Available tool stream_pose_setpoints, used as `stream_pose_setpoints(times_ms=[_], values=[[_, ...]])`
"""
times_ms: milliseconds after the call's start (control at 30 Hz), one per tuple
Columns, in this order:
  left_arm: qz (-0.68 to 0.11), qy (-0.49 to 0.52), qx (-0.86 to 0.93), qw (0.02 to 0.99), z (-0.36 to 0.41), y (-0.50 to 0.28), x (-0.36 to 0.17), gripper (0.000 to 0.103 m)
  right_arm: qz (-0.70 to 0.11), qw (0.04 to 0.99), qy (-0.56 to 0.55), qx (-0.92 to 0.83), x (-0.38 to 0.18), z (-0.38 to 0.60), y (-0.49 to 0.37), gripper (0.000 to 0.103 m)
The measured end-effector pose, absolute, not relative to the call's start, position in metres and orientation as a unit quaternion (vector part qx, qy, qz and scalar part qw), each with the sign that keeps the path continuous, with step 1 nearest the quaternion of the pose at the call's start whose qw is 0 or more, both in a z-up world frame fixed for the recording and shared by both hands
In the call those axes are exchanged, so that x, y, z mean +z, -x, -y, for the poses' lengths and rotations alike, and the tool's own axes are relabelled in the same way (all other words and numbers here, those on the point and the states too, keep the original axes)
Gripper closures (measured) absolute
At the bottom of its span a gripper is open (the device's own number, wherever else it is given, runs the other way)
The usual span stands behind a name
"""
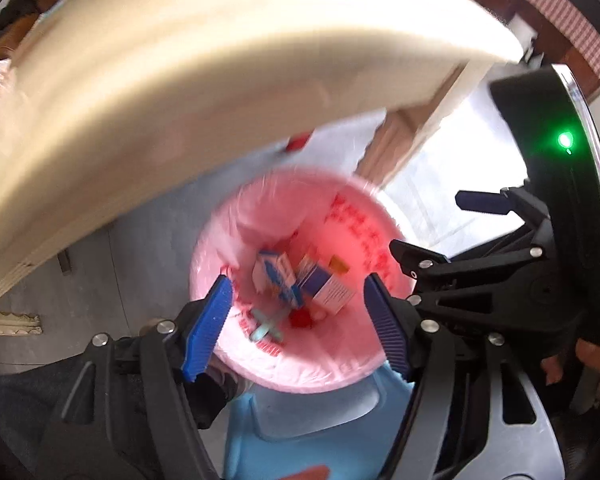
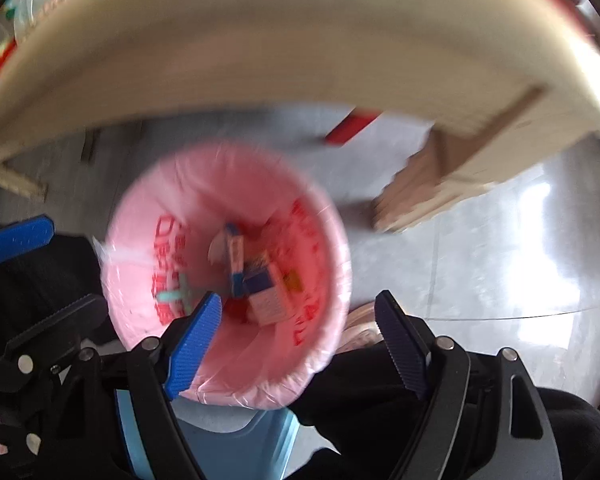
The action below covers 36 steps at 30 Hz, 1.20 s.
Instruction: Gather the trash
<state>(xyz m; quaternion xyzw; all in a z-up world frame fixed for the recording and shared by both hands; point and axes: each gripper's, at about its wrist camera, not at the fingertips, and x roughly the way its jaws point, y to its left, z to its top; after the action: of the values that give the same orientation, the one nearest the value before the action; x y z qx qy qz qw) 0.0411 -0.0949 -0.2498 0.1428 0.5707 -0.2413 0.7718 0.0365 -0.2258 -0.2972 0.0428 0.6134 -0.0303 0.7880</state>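
A bin lined with a pink plastic bag [image 1: 352,216] stands on the floor below the table edge; it also shows in the right wrist view [image 2: 148,208]. Inside lie small blue-and-white cartons [image 1: 278,276], a teal item [image 1: 266,328] and a red scrap [image 1: 302,318]; the cartons [image 2: 260,292] show in the right wrist view too. My left gripper [image 1: 300,320] is open and empty above the bin mouth. My right gripper [image 2: 300,340] is open and empty above the bin's near rim; it also shows in the left wrist view [image 1: 440,232].
A cream tabletop [image 1: 180,80] overhangs the bin, with a wooden table leg [image 2: 432,184] to the right. A light blue plastic stool [image 1: 300,420] stands under the bin's near side. The floor [image 2: 480,260] is grey and glossy. A red object [image 2: 352,126] lies beyond the bin.
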Motion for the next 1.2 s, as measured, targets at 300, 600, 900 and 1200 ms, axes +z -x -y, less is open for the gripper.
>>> stream_pose_setpoints(times_ms=[300, 600, 900, 1200], values=[[-0.478, -0.104, -0.215, 0.845, 0.102, -0.016, -0.165, 0.022, -0.512, 0.853, -0.055, -0.082, -0.201, 0.253, -0.008, 0.023], [-0.411, -0.080, -0.159, 0.894, 0.098, 0.007, -0.105, 0.019, -0.411, 0.904, -0.048, -0.107, -0.116, 0.259, 0.010, 0.018], [-0.357, -0.060, -0.110, 0.925, 0.083, 0.026, -0.060, 0.016, -0.294, 0.944, -0.007, -0.152, -0.034, 0.245, 0.052, 0.015], [-0.347, -0.046, -0.102, 0.931, 0.077, 0.035, -0.047, 0.015, -0.242, 0.956, -0.005, -0.164, 0.006, 0.230, 0.092, 0.007]])
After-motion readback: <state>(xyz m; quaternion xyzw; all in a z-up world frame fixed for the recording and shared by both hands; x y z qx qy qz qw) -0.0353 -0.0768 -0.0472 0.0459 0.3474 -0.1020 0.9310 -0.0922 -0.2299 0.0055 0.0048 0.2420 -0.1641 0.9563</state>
